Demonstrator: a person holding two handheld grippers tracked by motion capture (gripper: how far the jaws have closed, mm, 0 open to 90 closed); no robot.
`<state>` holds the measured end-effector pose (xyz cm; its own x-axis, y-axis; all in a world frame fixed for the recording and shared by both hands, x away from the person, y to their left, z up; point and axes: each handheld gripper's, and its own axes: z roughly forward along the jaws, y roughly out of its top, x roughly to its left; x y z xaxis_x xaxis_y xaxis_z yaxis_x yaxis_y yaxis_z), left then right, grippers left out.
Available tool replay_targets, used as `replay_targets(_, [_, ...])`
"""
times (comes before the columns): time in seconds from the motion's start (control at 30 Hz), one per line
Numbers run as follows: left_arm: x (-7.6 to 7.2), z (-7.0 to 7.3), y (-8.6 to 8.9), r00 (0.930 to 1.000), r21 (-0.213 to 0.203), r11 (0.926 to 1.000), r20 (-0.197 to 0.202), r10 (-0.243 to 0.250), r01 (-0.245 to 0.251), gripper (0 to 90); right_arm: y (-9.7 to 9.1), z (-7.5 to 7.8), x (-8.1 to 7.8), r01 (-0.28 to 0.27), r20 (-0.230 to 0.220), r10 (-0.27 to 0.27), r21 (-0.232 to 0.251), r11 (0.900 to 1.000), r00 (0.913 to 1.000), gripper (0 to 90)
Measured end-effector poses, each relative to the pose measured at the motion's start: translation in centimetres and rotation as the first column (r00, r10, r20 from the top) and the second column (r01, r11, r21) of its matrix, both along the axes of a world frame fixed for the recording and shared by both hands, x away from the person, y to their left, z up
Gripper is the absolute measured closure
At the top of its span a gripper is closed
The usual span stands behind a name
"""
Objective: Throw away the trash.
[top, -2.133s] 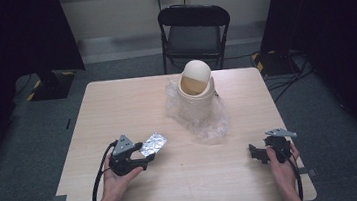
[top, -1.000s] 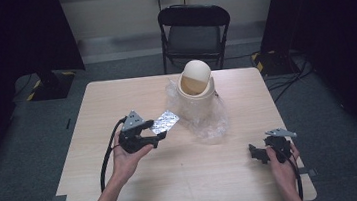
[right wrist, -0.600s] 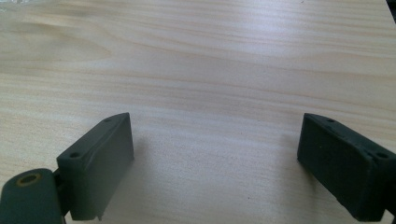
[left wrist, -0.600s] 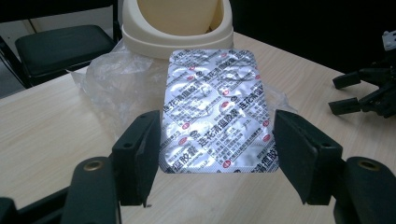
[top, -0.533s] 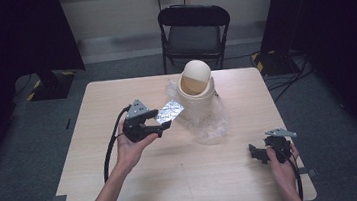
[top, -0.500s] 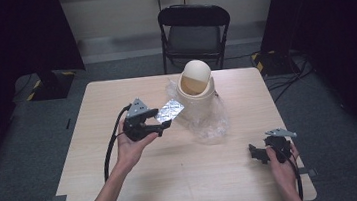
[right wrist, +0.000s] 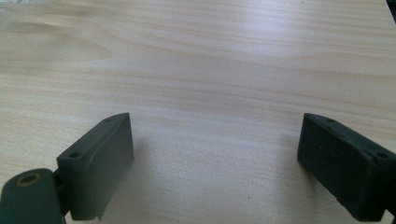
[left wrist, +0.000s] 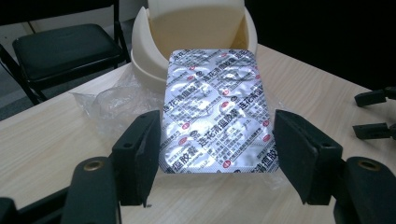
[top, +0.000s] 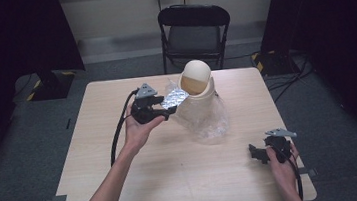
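Now my left gripper [left wrist: 215,154] clamps the silver blister pack [left wrist: 215,114], the cream bin [left wrist: 196,32] just ahead of its tips; my right gripper [right wrist: 215,163] stands wide over bare table [right wrist: 210,70].

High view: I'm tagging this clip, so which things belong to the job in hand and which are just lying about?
In the job:
- silver blister pack, clamped in the left gripper
- cream swing-lid bin, its flap right ahead of the pack

Lying about:
- clear plastic bag under the bin
- black folding chair behind the table
- right gripper, open, idle near the table edge
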<state>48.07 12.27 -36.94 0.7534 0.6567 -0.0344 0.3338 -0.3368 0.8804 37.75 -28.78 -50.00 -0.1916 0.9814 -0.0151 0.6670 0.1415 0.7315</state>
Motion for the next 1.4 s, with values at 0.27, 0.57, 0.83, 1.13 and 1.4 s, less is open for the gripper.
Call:
replay_targets(0.27, [2.0,-0.3,-1.9,0.9998,0.038,0.9993,-0.019,-0.008,0.008,34.1,0.0,0.0,0.0,0.001,0.000,-0.001,0.000,1.0000,1.0000,9.8])
replay_targets(0.57, [2.8,-0.2,-3.2,0.9998,0.071,0.9975,-0.017,-0.005,0.007,34.1,0.0,0.0,0.0,0.000,0.000,0.000,0.000,1.0000,1.0000,9.8])
replay_targets(0.83, [3.3,0.6,-3.6,1.0000,0.054,0.9985,-0.006,-0.003,0.003,34.1,0.0,0.0,0.0,0.001,0.000,-0.001,0.000,1.0000,1.0000,9.8])
replay_targets(1.13, [4.0,0.8,-4.3,1.0000,0.044,0.9990,-0.009,0.004,-0.004,34.1,0.0,0.0,0.0,0.000,0.000,0.000,0.000,1.0000,1.0000,9.8])
replay_targets(1.4, [4.6,1.1,-5.2,1.0000,0.051,0.9987,-0.006,0.001,-0.001,34.6,0.0,0.0,0.0,0.000,0.000,0.000,0.000,1.0000,1.0000,9.8])
